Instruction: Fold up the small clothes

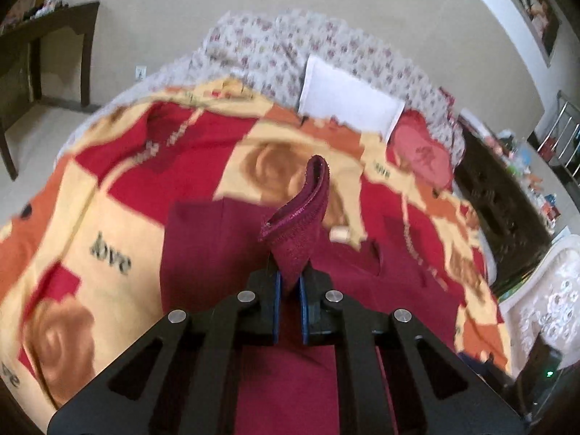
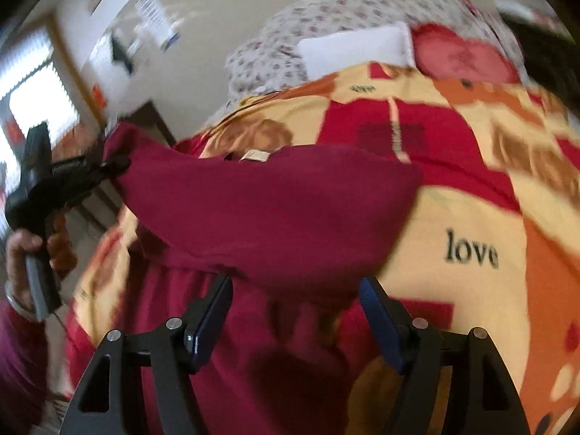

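A: Maroon knit, hemmed and stitched at the edge: that is what the left gripper (image 1: pixel 288 282) has its blue pads pinched on, a corner of the small garment (image 1: pixel 301 217) sticking up just ahead of the fingers.

B: And the rest of it?

A: It hangs from that corner and sags across in front of the right gripper (image 2: pixel 295 290), above the rose-print "love" blanket (image 2: pixel 471 217).

B: Is the right one holding anything?

A: No. Its jaws stand wide apart, the lower edge of the cloth just past the tips, perhaps brushing them; blur hides which.

B: Risk?

A: I judge the thin bite at the left could slip if pulled sideways, and the right may close on a bunched double layer, folding it crooked.
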Motion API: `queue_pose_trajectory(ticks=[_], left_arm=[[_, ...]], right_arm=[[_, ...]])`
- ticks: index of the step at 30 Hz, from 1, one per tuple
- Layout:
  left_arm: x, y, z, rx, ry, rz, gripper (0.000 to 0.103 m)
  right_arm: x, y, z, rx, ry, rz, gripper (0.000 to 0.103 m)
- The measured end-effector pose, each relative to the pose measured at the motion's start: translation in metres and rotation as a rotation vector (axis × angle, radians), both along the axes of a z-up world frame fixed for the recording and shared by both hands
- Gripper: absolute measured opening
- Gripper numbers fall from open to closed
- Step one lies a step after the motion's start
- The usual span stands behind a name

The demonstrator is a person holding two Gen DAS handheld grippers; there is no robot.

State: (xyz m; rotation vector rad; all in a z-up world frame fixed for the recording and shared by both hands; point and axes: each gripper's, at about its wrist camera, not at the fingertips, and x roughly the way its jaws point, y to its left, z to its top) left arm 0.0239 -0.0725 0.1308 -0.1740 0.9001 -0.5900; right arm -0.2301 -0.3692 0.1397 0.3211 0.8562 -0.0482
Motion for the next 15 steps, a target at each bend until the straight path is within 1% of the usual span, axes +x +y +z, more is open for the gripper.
queue_pose_trajectory(ticks=[3,4,5,6,7,8,9,10,11,12,13,14,15], left_arm=[[-0.004,-0.001,-0.023,0.014,0.051,0.017,0.007],[-0.004,0.0,-0.028,0.013,0.066,0.023,0.007],[-0.005,0.003,-0.03,0.011,0.073,0.026,0.007],[-0.005,0.003,-0.033,0.015,0.079,0.03,0.007],[-0.008,0.003,-0.033,0.016,0.078,0.031,0.007],[-0.011,0.003,-0.034,0.014,0.075,0.028,0.007],[-0.015,0.002,-0.036,0.01,0.074,0.016,0.007],[-0.018,0.0,-0.039,0.015,0.075,0.004,0.007],[-0.019,-0.002,-0.041,0.023,0.076,-0.004,0.007],[-0.022,-0.005,-0.049,0.048,0.077,-0.012,0.007],[-0.023,-0.006,-0.057,0.069,0.081,-0.014,0.007],[-0.023,-0.007,-0.069,0.091,0.105,-0.016,0.007],[-0.023,-0.005,-0.076,0.096,0.121,-0.013,0.007]], right_arm=[[0.006,0.012,-0.007,-0.085,0.022,0.039,0.07],[0.011,0.013,-0.012,-0.147,0.041,0.037,0.069],[0.014,0.012,-0.016,-0.199,0.061,0.031,0.063],[0.016,0.007,-0.019,-0.252,0.08,0.004,0.044],[0.016,-0.002,-0.018,-0.274,0.087,-0.037,0.035],[0.01,-0.019,-0.015,-0.266,0.08,-0.097,0.035],[0.003,-0.035,-0.014,-0.23,0.083,-0.145,0.035],[-0.002,-0.044,-0.015,-0.192,0.094,-0.165,0.036],[-0.009,-0.053,-0.02,-0.136,0.112,-0.18,0.038],[-0.015,-0.058,-0.026,-0.091,0.129,-0.183,0.038],[-0.02,-0.059,-0.031,-0.069,0.151,-0.174,0.038],[-0.025,-0.057,-0.035,-0.065,0.181,-0.164,0.038],[-0.031,-0.057,-0.035,-0.065,0.199,-0.16,0.038]])
